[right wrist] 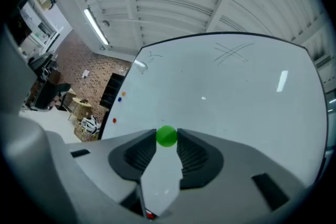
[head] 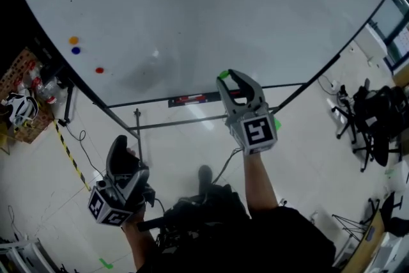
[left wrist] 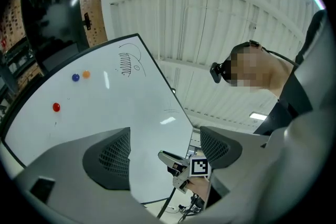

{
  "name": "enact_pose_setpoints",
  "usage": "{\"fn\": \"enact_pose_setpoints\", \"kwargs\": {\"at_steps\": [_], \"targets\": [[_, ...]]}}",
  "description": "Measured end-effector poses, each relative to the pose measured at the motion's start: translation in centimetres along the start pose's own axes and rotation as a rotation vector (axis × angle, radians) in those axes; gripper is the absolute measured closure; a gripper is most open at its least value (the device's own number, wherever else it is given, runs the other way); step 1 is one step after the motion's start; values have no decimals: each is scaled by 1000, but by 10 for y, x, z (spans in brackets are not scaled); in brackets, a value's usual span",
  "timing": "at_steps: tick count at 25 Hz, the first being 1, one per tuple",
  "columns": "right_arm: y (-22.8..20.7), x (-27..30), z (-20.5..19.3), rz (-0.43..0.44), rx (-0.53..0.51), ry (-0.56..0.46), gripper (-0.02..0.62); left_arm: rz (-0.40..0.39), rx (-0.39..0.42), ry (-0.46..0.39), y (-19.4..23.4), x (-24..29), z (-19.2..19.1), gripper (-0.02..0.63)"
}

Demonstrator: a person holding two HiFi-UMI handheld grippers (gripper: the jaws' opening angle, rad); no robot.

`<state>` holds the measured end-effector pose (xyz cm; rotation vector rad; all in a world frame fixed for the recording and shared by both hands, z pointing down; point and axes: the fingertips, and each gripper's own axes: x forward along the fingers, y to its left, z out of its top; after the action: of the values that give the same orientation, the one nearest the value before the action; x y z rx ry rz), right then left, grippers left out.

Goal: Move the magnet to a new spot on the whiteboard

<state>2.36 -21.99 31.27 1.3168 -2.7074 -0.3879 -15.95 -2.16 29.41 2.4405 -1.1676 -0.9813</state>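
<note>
A small green magnet (right wrist: 167,136) sits pinched between the pads of my right gripper (right wrist: 167,140), just in front of the whiteboard (right wrist: 220,97). In the head view the right gripper (head: 229,77) points at the whiteboard's (head: 211,16) lower edge, the green magnet (head: 223,74) at its tip. Orange (head: 73,40), blue (head: 76,50) and red (head: 99,70) magnets stick to the board's left side. My left gripper (head: 119,149) hangs low at the left, away from the board. Its jaws stand wide apart with nothing between them in the left gripper view (left wrist: 165,147).
A ledge with a red-and-black item (head: 189,99) runs under the board, on a metal stand (head: 137,128). A basket of clutter (head: 22,102) sits at the left, office chairs (head: 370,121) at the right. Yellow-black tape (head: 69,153) crosses the floor.
</note>
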Motion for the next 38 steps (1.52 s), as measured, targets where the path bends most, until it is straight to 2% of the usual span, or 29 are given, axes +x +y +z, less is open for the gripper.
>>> {"fn": "enact_pose_setpoints", "kwargs": {"at_steps": [9,12,17,20,22,26,34,36,38], "targets": [[-56,76,-18,-102,-133,88,446,41,66,18,24,36,-8,193],[-63,94,-21,-145,-215,104,446,56,38,15,30,38,-10,193],[-72,111,-14,-265,-422,115,446,80,70,8,39,41,-8,193],[-76,118,-13,-303,-463,131,446,72,71,4,41,40,-9,193],[-79,122,-14,-313,-455,137,446,59,80,10,41,36,-11,193],[-80,125,-14,-310,-432,116,445,97,54,-5,42,41,-5,193],[-79,107,-12,-278,-331,80,431,72,65,-8,33,40,-5,193],[-76,94,-7,-252,-260,59,431,59,69,-1,30,36,-5,193],[-66,81,1,-185,-144,1,431,49,69,2,26,34,-5,193]]}}
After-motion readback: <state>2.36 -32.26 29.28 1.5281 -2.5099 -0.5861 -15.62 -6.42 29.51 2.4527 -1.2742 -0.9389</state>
